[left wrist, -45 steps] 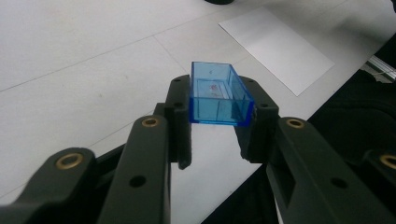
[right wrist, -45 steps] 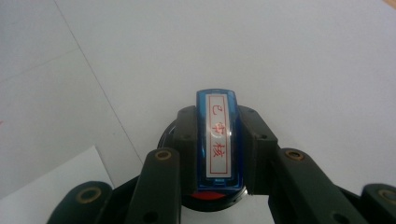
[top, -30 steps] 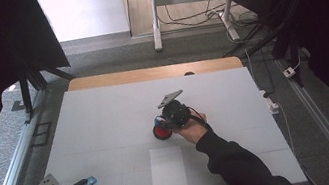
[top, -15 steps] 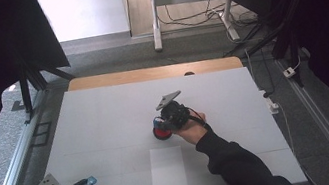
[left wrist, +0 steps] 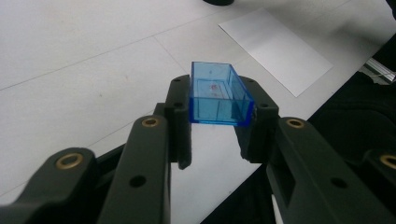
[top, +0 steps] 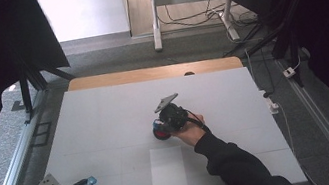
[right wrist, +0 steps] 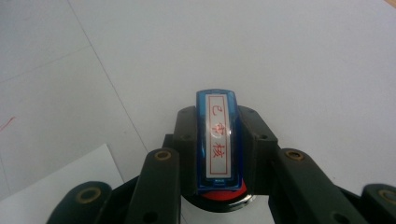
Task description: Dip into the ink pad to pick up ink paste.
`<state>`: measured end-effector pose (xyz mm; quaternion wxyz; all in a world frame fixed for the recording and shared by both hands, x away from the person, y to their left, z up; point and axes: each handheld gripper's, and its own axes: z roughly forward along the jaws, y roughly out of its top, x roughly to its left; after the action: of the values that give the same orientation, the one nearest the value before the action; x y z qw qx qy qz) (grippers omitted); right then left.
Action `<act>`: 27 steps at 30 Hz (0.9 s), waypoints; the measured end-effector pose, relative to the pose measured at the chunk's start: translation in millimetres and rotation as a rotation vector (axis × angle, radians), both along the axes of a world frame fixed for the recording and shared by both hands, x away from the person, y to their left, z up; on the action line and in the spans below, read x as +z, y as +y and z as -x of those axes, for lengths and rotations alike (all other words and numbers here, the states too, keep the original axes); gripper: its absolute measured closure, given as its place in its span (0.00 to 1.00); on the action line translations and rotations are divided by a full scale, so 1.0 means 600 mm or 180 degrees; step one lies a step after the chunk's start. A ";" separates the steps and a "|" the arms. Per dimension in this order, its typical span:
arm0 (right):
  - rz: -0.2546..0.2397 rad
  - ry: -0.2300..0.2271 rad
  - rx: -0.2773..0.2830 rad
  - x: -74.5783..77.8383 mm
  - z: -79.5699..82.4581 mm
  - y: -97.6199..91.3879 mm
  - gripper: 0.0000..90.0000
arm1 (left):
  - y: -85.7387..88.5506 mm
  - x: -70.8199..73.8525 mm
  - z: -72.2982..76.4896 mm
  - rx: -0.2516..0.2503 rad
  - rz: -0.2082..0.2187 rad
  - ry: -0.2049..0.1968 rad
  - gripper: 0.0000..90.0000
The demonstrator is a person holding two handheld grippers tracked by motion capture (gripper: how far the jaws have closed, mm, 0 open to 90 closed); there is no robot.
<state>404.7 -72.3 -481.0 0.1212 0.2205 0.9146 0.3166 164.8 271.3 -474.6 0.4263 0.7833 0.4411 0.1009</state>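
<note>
A clear blue rectangular cap (left wrist: 218,95) sits between the jaws of my left gripper (left wrist: 218,122), which is shut on it near the table's front left corner (top: 86,183). My right gripper (right wrist: 219,140) is shut on a blue stamp (right wrist: 218,126) whose white face carries red characters. The stamp stands on or just above a round black ink pad with a red centre (right wrist: 225,195). In the high view the right gripper (top: 165,124) and ink pad (top: 161,134) are mid-table.
A white paper sheet (top: 167,169) lies flat in front of the ink pad, between the two grippers. The table top is a white board (top: 105,112) with a wooden strip (top: 149,73) along its far edge. Metal rails run down both sides.
The right hand has shifted very slightly at the ink pad, the stamp still in its jaws. The left gripper has stayed where it was with the blue cap.
</note>
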 end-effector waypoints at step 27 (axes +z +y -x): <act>-0.0207 0.0179 -0.0089 -0.005 -0.012 -0.011 0.80 | 0.000 -0.001 -0.002 -0.0010 -0.0002 0.0030 0.76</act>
<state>411.9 -78.7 -484.1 0.0927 0.2458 0.9037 0.3381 165.8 271.2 -475.0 0.4241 0.7846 0.4419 0.0966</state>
